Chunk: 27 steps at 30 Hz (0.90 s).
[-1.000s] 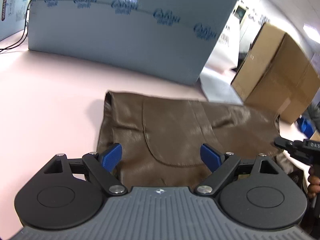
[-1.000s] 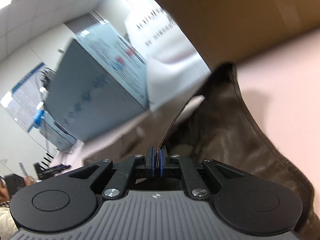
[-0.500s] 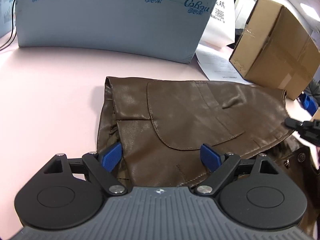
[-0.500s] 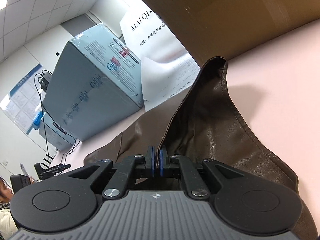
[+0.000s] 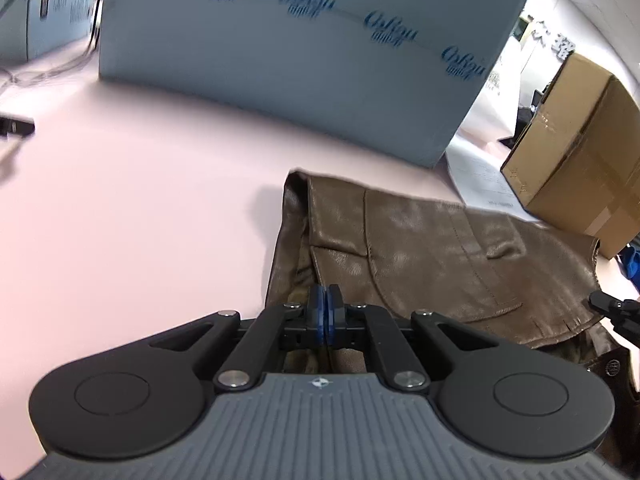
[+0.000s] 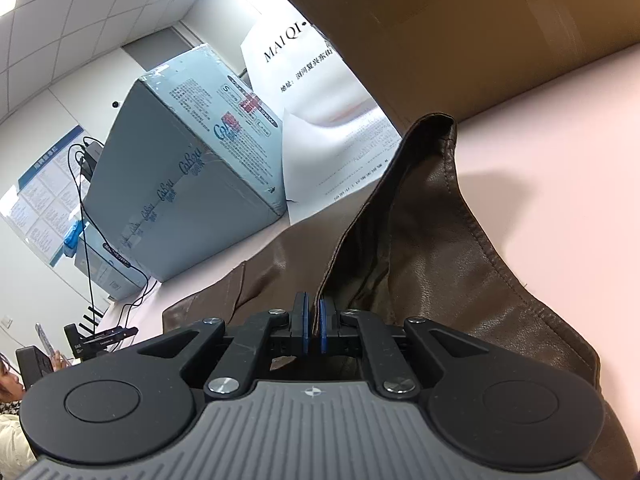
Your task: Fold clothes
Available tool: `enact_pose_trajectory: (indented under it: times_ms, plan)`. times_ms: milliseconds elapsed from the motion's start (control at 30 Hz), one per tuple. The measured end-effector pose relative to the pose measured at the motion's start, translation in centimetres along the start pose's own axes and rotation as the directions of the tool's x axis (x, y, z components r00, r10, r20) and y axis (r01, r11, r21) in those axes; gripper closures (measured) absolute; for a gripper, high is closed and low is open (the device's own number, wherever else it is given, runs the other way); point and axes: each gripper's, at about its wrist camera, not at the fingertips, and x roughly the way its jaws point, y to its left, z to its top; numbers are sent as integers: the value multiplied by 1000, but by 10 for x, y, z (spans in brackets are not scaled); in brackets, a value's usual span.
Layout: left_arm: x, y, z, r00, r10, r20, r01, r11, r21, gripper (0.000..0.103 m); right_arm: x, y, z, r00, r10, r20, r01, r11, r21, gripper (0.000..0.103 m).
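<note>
A brown leather jacket (image 5: pixel 440 264) lies flattened on a pink bench (image 5: pixel 140 208), the landmark for all that surrounds it. Off the jacket's far left, a small dark object (image 5: pixel 16 126) rests on the bench, blurred beyond telling. Behind the jacket stands a large grey-blue carton (image 5: pixel 288 64) printed with a row of blue logos. At the jacket's near left edge, the left gripper (image 5: pixel 327 312) has its blue-padded fingers (image 5: pixel 318 310) clenched together on a fold of the leather where the layers of the edge stack. Beyond the jacket's far right corner sits a printed white sheet (image 5: pixel 484 188) on the bench, and just past it a brown cardboard box (image 5: pixel 576 160). At the jacket's right edge, in the left wrist view, the tip of the right gripper (image 5: pixel 616 314) reaches in. The right wrist view shows that gripper (image 6: pixel 314 322) with its fingers (image 6: pixel 325 320) pressed nearly closed on a seamed edge of the jacket (image 6: pixel 432 248), which rises in a raised flap beyond them, its stitched border curving down to the bench (image 6: pixel 560 184). To the flap's left a person (image 6: pixel 10 384) is partly visible at the frame's edge.
</note>
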Motion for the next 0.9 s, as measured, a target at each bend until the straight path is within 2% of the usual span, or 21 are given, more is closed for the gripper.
enact_pose_trajectory:
  times_ms: [67,133,300,400,467,500,533,567,600,633,667,700,800,833,900]
  plan:
    - [-16,1,2,995,-72,64,72,997,-4,102,-6,3,1,1000,16,15,-16,1000,-9,98]
    - [-29,3,2,989,-107,106,108,994,-6,102,-14,6,1,999,33,29,-32,999,-18,98]
    - [-42,9,-12,981,-158,116,159,987,5,102,-31,6,-3,999,36,22,-35,999,-21,98]
    - [-28,11,-16,992,-111,54,111,994,2,101,-31,7,-8,999,-48,10,48,996,-79,93]
    - [-14,10,-15,998,-62,-4,62,998,0,101,-20,8,-11,993,-122,0,121,985,-124,85]
    - [-10,8,-16,999,-48,-23,49,999,13,101,-14,7,-12,990,-142,-15,139,982,-131,76]
    - [-8,7,-16,999,-40,-31,41,999,23,96,-12,6,-12,989,-148,-27,143,981,-132,69]
    - [-3,2,-17,999,-18,-48,20,999,49,80,-10,4,-12,988,-152,-38,146,980,-132,66]
    - [0,-2,-17,998,5,-58,-1,997,71,70,-8,3,-12,987,-156,-48,148,980,-133,61]
    - [-1,-3,-18,999,7,-51,-3,997,82,51,-9,2,-11,986,-158,-45,151,979,-136,57]
    - [-4,-5,-18,1000,6,-29,-3,995,96,23,-15,2,-9,988,-155,-21,150,978,-143,54]
    - [-8,-5,-18,1000,7,6,-7,994,105,17,-21,2,-9,989,-145,1,144,978,-152,51]
    - [-28,-3,-21,992,-23,122,10,994,107,17,-42,5,-9,997,-78,21,80,976,-200,40]
    - [-31,-3,-21,991,-36,127,23,995,101,17,-49,7,-13,998,-57,22,60,974,-219,35]
    - [-45,-6,-31,995,-59,75,53,995,86,17,-72,12,-27,999,-10,38,20,962,-272,31]
